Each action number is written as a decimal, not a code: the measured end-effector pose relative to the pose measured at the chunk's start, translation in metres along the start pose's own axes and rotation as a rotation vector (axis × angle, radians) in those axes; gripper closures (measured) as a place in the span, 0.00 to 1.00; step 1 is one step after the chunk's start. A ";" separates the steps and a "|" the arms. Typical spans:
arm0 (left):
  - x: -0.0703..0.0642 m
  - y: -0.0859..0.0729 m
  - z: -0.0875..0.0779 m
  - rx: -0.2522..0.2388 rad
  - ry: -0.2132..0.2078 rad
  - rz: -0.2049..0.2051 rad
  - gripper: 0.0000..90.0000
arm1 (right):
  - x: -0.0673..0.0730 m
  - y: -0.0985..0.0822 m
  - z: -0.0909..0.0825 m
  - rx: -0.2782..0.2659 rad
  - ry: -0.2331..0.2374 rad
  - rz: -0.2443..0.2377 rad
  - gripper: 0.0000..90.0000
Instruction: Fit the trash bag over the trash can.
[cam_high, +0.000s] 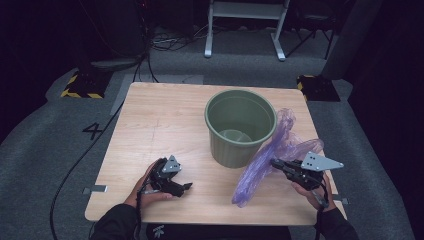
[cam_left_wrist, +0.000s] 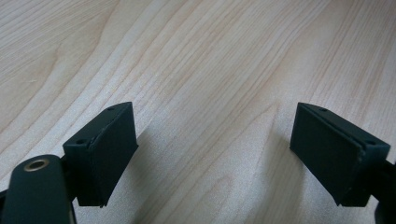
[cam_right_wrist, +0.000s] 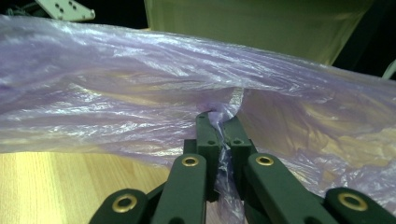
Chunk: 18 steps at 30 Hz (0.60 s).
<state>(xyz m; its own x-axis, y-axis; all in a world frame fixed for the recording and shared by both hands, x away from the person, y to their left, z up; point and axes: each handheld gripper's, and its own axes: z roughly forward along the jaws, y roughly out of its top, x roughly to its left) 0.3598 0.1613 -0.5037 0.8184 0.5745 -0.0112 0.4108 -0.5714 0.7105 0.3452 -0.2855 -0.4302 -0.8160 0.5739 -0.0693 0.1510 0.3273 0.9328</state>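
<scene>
Between the right claw's (cam_right_wrist: 223, 122) pinched jaws, the purple bag (cam_right_wrist: 140, 93) is held; left claw (cam_left_wrist: 212, 154) wide.

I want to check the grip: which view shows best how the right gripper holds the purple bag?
The right gripper view: its jaws pinch the purple bag. The high view shows the right gripper at the bag.

High view: above person's side, facing forward-down on table (cam_high: 165, 125). Gripper views: close along own fingers; table shared.
</scene>
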 end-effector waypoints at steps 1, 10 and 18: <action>0.000 0.000 0.000 0.000 -0.001 -0.001 0.16 | 0.000 0.001 -0.002 -0.006 -0.005 -0.002 0.98; 0.000 0.000 0.000 0.000 0.003 -0.002 0.16 | 0.001 0.009 -0.011 -0.038 -0.018 -0.014 0.99; 0.000 0.000 0.000 -0.001 0.004 -0.002 0.16 | 0.003 0.022 -0.020 -0.087 -0.024 -0.040 0.99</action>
<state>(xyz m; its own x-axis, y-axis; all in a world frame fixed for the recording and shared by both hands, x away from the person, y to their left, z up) 0.3597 0.1614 -0.5037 0.8159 0.5781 -0.0101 0.4124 -0.5697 0.7109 0.3349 -0.2910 -0.4025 -0.8067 0.5797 -0.1146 0.0688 0.2848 0.9561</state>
